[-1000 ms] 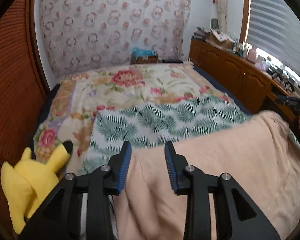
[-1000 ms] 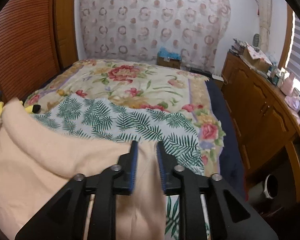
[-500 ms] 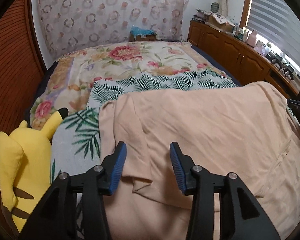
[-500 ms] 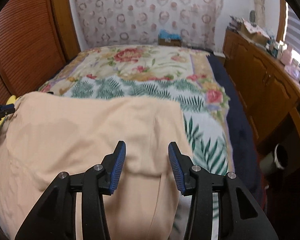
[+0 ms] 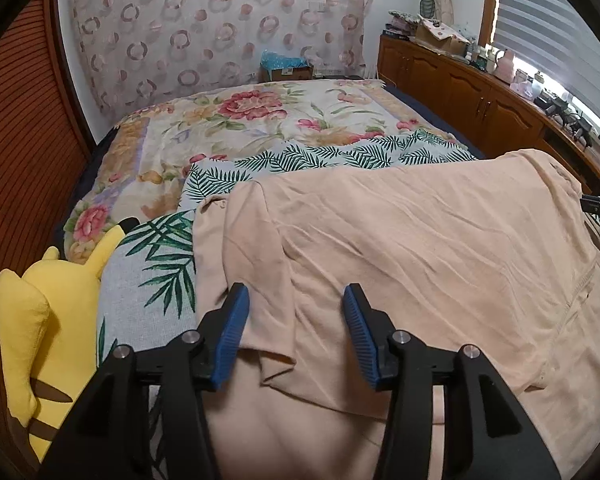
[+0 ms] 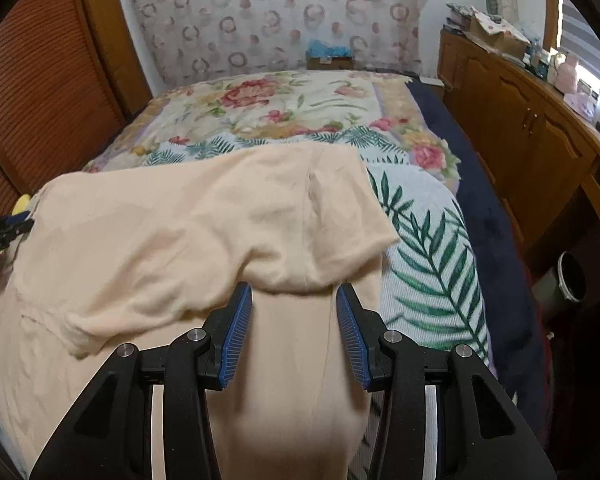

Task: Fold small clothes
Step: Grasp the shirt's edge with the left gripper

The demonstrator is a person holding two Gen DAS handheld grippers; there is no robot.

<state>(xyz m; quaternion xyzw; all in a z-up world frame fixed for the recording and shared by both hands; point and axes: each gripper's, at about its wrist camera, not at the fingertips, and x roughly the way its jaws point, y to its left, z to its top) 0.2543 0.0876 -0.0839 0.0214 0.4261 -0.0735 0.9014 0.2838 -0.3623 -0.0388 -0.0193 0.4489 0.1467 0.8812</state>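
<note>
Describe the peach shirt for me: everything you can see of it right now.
The peach shirt is soft, thin, plain knit fabric, wrinkled, lying spread on the palm-leaf blanket on the bed. A short sleeve is folded inward on each side, and a stitched seam shows. Both hand-held grippers, left and right, hover open over its near edge, gripping nothing.

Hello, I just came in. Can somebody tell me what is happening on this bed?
A person with a gripper in each hand is folding a peach shirt on the bed. The shirt lies over a leaf-print cloth, with its top part turned over itself. The left gripper and the right gripper are both open, each just above a folded sleeve edge, holding nothing. A yellow plush toy sits at the left side.
</note>
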